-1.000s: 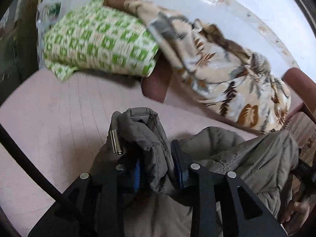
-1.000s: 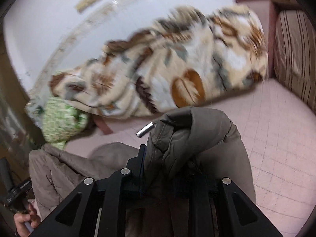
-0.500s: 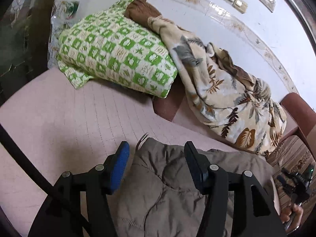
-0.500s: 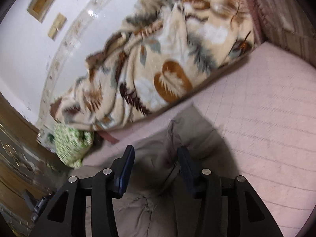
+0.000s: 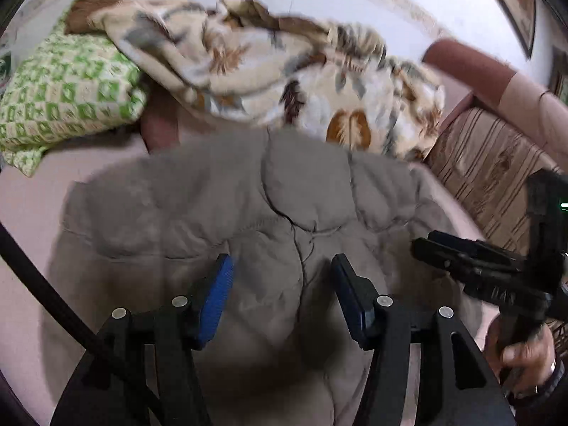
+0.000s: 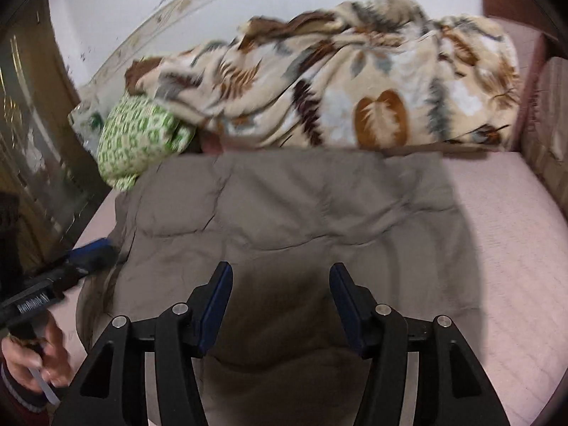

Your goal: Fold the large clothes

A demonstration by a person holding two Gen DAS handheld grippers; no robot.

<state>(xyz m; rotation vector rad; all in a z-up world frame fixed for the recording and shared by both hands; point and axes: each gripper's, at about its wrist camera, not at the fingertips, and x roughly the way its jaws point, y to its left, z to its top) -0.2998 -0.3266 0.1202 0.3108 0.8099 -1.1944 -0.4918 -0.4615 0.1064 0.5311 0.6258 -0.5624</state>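
A grey-brown quilted jacket [image 5: 220,213] lies folded flat on the pink bed, and it fills the middle of the right wrist view [image 6: 291,206] too. My left gripper [image 5: 282,269] is open and empty, held just above the jacket's near part. My right gripper [image 6: 280,277] is open and empty, also above the jacket's near part. The right gripper shows at the right edge of the left wrist view [image 5: 475,266]; the left gripper shows at the left edge of the right wrist view [image 6: 71,262].
A leaf-patterned beige blanket [image 6: 355,88] is heaped along the wall behind the jacket. A green-and-white checked pillow [image 5: 64,92] lies at the back left. A striped sofa cushion [image 5: 486,170] and armrest [image 5: 472,71] stand at the right. Pink mattress [image 6: 507,241] shows right of the jacket.
Both grippers let go of the jacket's bunched edge, opened wide and pulled back. The jacket now lies spread flat on the bed.
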